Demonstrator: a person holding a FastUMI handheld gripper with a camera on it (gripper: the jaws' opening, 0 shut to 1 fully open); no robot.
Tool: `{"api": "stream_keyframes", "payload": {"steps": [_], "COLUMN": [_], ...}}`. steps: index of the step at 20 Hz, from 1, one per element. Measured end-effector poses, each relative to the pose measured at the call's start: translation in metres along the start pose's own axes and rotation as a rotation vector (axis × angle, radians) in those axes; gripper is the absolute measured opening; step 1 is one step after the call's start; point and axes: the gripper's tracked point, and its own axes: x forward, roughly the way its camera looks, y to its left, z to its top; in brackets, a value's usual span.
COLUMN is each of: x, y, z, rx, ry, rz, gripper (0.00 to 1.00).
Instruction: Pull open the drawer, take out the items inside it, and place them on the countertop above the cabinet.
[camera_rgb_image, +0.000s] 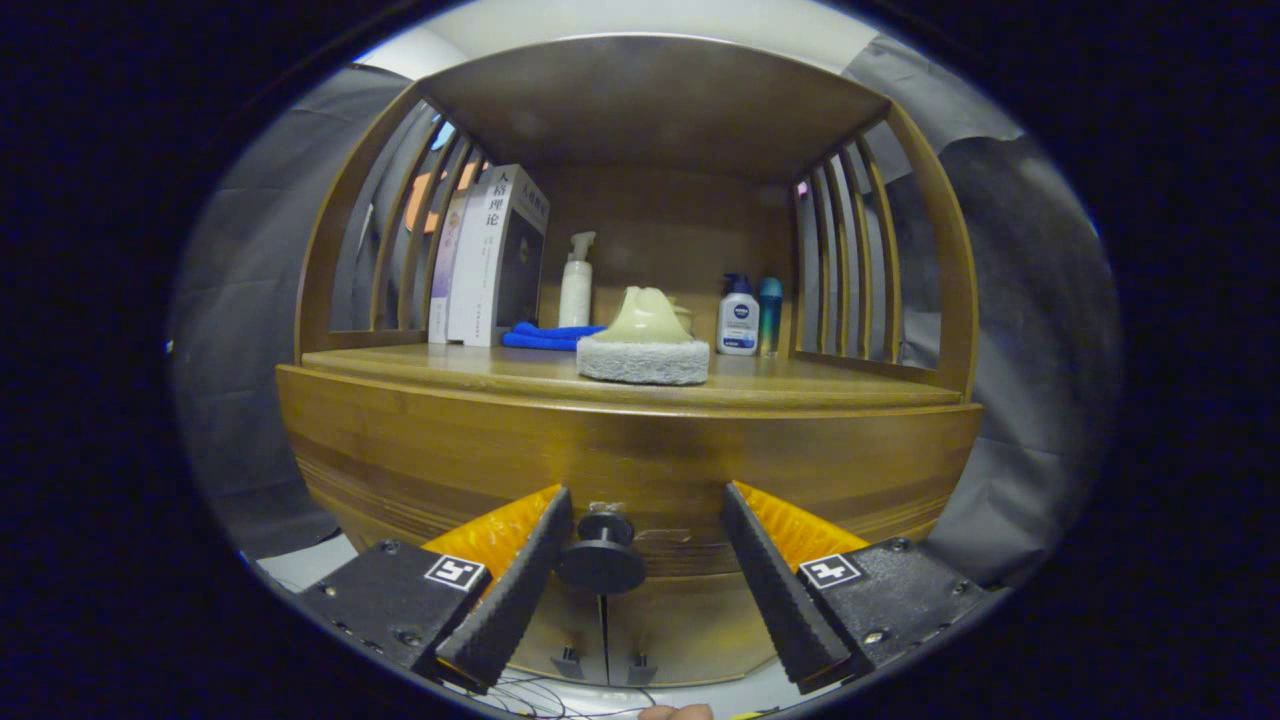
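- Right, the gripper is level with the drawer front, fingers spread wide and gripping nothing, which leaves room to straddle the knob.
- That knob, a dark round pull, sits in the gap between the fingers, nearer the left finger and clear of the right one. It may be brushing the left finger; I cannot tell.
- The drawer looks flush with the cabinet, so its inside is hidden and I cannot say what it holds, if anything.
- That fits two stages: a shut drawer about to be pulled with its items inside, or one pushed shut with its contents already up top.
- Up at 12 o'clock from the knob, a scrub sponge with a pale moulded handle sits near the front edge of the countertop.
- Behind it at roughly 11 o'clock lie a folded blue cloth, a white pump bottle and upright books against the slatted side.
- At about 1 o'clock from the sponge, two small bottles stand together by the right slats.
- Whether any of these came from the drawer cannot be told.
- A fingertip shows at 6 o'clock, below the fingers.
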Motion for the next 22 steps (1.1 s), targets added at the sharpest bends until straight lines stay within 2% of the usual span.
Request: {"api": "stream_keyframes", "payload": {"steps": [12, 15, 18, 20, 22], "x": [0.007, -0.014, -0.050, -0.096, -0.147], "y": [0.002, 0.018, 0.024, 0.016, -0.018], "z": [0.003, 0.037, 0.075, 0.088, 0.085], "rx": [-0.004, -0.024, -0.094, -0.107, -0.085], "ry": [0.037, -0.042, -0.130, -0.150, -0.156], "rz": [-0.003, 0.066, 0.183, 0.287, 0.309], "gripper": [0.99, 0.99, 0.99, 0.99, 0.99]}}
